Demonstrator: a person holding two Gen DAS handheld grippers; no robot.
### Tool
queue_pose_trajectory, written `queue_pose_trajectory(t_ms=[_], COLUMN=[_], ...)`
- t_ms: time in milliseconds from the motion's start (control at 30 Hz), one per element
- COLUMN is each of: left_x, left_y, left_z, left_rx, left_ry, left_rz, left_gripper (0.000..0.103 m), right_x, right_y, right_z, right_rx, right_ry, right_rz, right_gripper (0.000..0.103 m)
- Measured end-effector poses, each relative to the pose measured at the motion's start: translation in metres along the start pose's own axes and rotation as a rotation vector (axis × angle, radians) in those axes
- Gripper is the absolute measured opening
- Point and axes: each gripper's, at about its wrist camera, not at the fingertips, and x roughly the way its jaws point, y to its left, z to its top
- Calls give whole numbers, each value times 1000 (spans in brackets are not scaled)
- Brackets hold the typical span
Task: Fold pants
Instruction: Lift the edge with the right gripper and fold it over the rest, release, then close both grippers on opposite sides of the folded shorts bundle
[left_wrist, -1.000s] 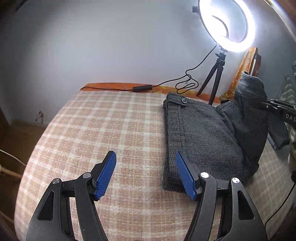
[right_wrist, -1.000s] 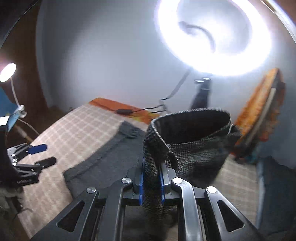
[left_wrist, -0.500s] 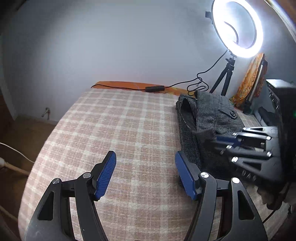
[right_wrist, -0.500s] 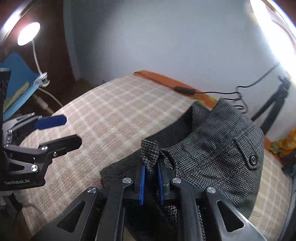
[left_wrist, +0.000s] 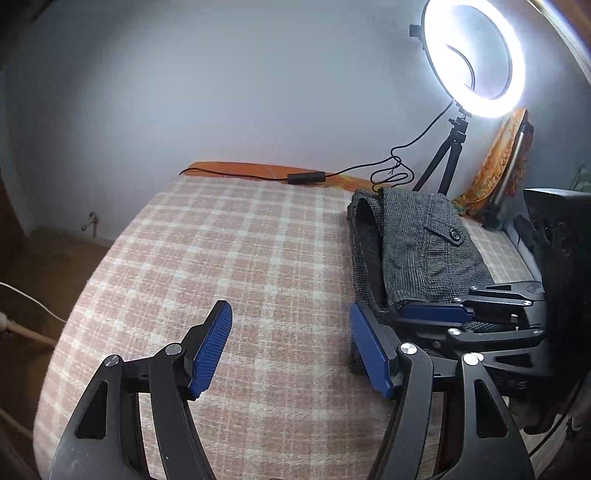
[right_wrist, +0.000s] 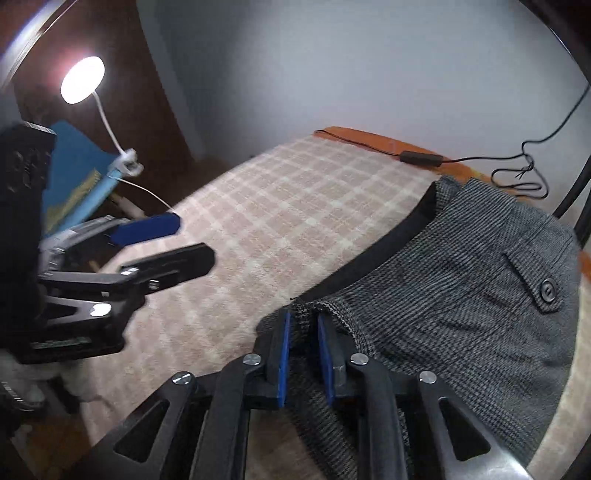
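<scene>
Where a second ago the right gripper (right_wrist: 303, 345) held a pants (right_wrist: 461, 295) end up in the air, clamped, that end now lies folded over on the rest of the garment. Right jaws have just been opening; they stand slightly apart with a cloth edge between the blue pads, no longer squeezed. Left gripper (left_wrist: 290, 347) is unchanged: jaws wide apart, nothing between them, over bare checked blanket (left_wrist: 240, 258) just left of the pants. Pants sit on the blanket's right side near the ring light (left_wrist: 474, 55) tripod, folded into a stack. Grey houndstooth; buttoned pocket flap on top; dark lining shows along the left edge.
</scene>
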Motion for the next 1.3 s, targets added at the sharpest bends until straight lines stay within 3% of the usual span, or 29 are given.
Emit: queue_pose_trajectory(t_ms=[67, 100, 133, 267, 367, 633, 800, 933, 1000, 1167, 1300], left_x=[-1, -1, 0, 4, 8, 42, 65, 76, 80, 76, 63], left_y=[-5, -7, -10, -28, -44, -71, -68, -66, -62, -56, -46], left_z=[1, 1, 1, 1, 4, 8, -2, -9, -10, -7, -5], left_rx=[3, 3, 2, 16, 32, 38, -8, -2, -18, -79, -213], left_ry=[4, 6, 9, 22, 20, 85, 150, 167, 171, 178, 194], left_rz=[-15, -21, -31, -68, -83, -113, -107, -104, -96, -115, -183], left_gripper=[66, 66, 66, 66, 66, 66, 68, 70, 81, 81, 79], right_x=[-13, -21, -29, -62, -82, -104, -107, -104, -101, -98, -99], right_y=[-6, -10, -13, -39, -60, -103, -126, -142, -150, -169, -182], right_z=[-4, -7, -10, -23, -32, -51, -54, -57, -57, -59, -56], right_rx=[31, 48, 61, 165, 217, 292, 336, 364, 376, 424, 450], right_ry=[-23, -44, -61, -135, -169, -156, -154, -141, -133, -117, -124], right_rz=[71, 87, 96, 125, 74, -54, -79, -69, -73, -55, -32], right_gripper=[26, 35, 37, 37, 37, 38, 55, 56, 60, 72, 80])
